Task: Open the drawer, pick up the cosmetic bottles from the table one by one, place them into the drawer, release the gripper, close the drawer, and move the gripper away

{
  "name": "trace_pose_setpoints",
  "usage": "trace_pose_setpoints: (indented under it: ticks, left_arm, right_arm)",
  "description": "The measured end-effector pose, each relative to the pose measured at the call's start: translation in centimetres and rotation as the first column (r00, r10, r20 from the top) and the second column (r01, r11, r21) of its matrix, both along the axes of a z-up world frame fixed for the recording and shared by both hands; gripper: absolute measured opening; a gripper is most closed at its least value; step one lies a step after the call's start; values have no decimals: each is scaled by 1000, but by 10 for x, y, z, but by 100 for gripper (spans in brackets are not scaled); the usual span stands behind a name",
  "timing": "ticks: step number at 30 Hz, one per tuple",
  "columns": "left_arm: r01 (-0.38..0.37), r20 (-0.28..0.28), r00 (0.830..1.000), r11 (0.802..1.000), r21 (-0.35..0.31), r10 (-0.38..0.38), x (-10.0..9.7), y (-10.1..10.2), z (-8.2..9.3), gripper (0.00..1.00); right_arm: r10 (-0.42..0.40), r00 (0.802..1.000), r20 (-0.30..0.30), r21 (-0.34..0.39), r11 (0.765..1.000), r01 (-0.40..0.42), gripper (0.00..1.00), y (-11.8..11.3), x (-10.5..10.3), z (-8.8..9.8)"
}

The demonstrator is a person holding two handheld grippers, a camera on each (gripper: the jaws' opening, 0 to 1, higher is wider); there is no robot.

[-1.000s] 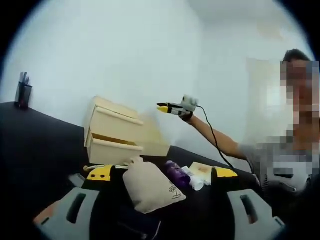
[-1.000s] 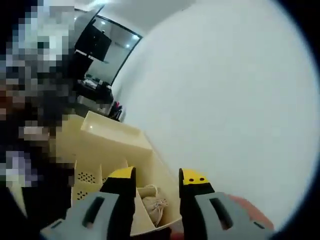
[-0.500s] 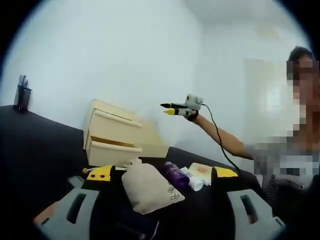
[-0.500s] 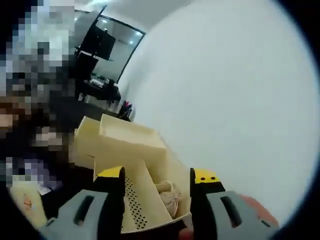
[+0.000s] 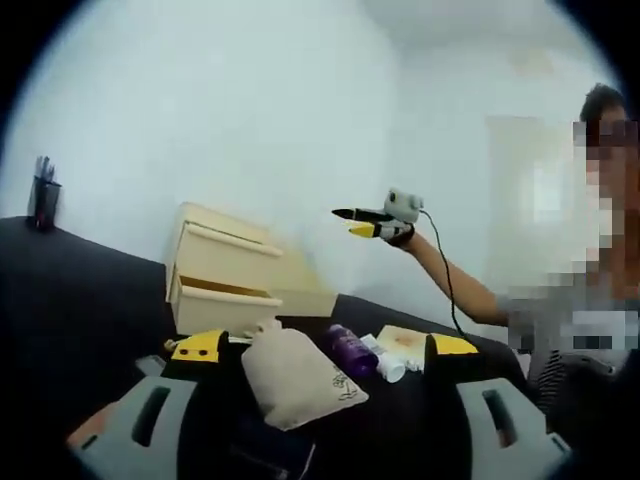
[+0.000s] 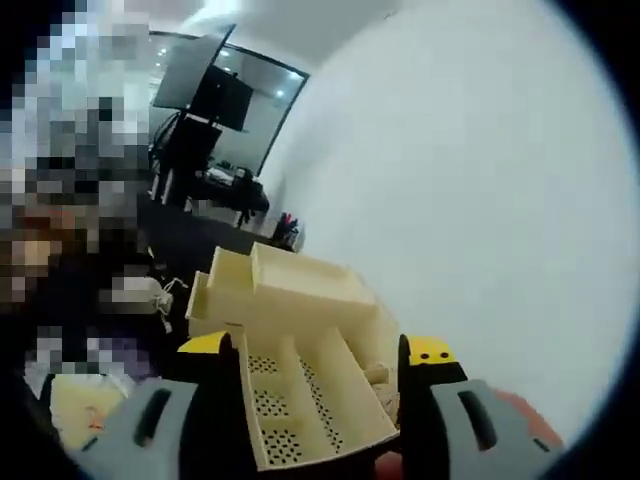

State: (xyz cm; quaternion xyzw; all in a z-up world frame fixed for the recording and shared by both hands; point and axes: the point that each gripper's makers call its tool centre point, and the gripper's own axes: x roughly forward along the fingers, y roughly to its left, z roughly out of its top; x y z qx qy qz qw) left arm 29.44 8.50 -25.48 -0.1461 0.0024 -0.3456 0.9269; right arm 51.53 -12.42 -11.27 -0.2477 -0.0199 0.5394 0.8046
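Lying between the wide-open left tool (image 5: 318, 345) — one purple bottle (image 5: 350, 349), one cloth pouch (image 5: 295, 375); right tool (image 6: 320, 352) open, empty.

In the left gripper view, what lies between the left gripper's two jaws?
A beige cloth pouch lies there on the black table, nearer the left jaw. Right of it lie a purple bottle and a white bottle.
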Motion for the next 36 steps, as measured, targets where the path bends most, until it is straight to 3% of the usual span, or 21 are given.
trace_pose_setpoints:
  ticks: [8,15,19,29,36]
  left_arm:
    - [-23,10,1000,999,29,22,-1,1,-1,76]
    - [-43,0,999,999,28,43,-2,2,0,78]
    - [-50,-2,999,998,35,50,-3,3,-1,79]
    - [-89,-30,996,995,33,90,0,7,-3,85]
    - [-105,-57,992,990,94,110,2,5,-12,89]
  right_arm:
    - [-24,998,-55,42,999,26,64,-10,-13,-2]
    - [29,992,-122,5,1000,-28,67,-7,-41,-18]
    - [44,992,-122,-5,999,-45,73,-1,-55,-23]
    - [49,985,-165,-17,998,-52,76,5,-82,-31]
    - [50,969,-243,-88,993,-73,75,6,-108,-60]
